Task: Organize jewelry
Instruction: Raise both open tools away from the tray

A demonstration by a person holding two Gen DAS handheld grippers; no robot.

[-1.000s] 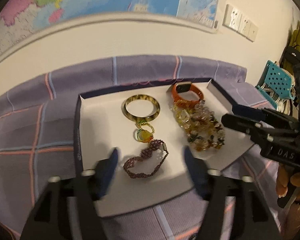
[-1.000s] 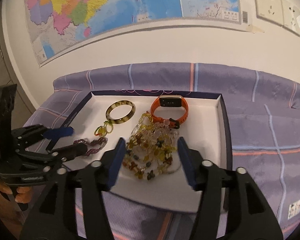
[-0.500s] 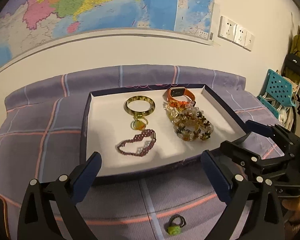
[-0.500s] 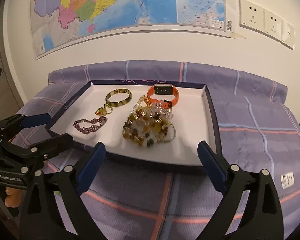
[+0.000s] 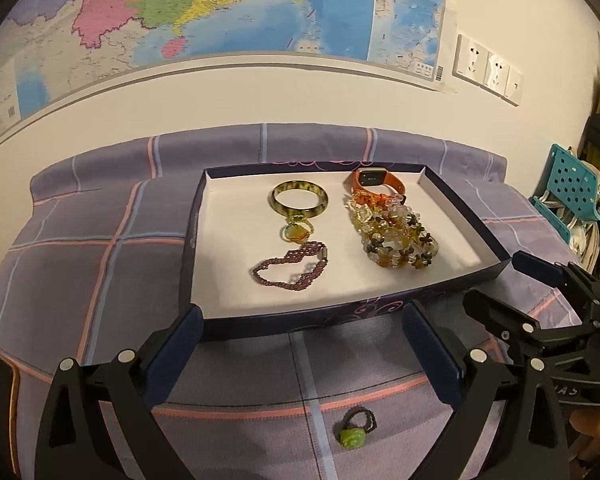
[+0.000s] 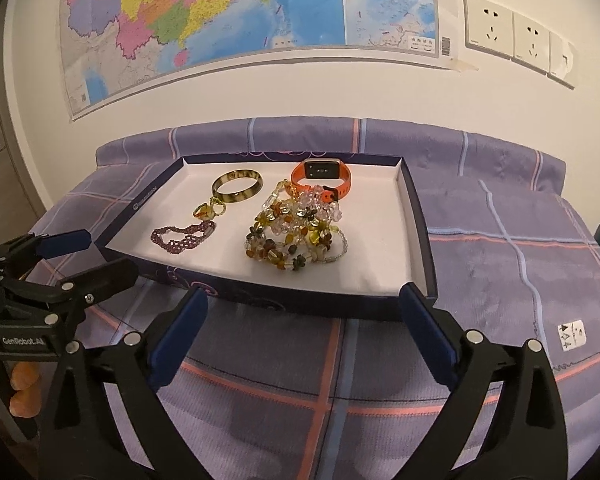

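Both grippers, left [image 5: 300, 354] and right [image 6: 302, 330], hang wide apart and empty before the tray [image 5: 284, 322]; the right one is opening. A green ring [image 5: 354, 436] lies on the blanket [image 5: 80, 280], outside the tray.

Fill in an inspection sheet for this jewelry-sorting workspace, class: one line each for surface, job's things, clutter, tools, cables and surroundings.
Surface: purple plaid cloth, soft and padded.
Job's things: tray holding a mottled bangle, amber ring, purple bead bracelet, orange watch band and a pile of mixed-stone beads; a green-stone ring lies on the cloth outside the tray.
Clutter: nothing seen.
Tools: left tool open and empty, in front of the tray; right tool opening, nothing between its jaws.
Cables: nothing seen.
Surroundings: wall map, wall sockets, teal basket.
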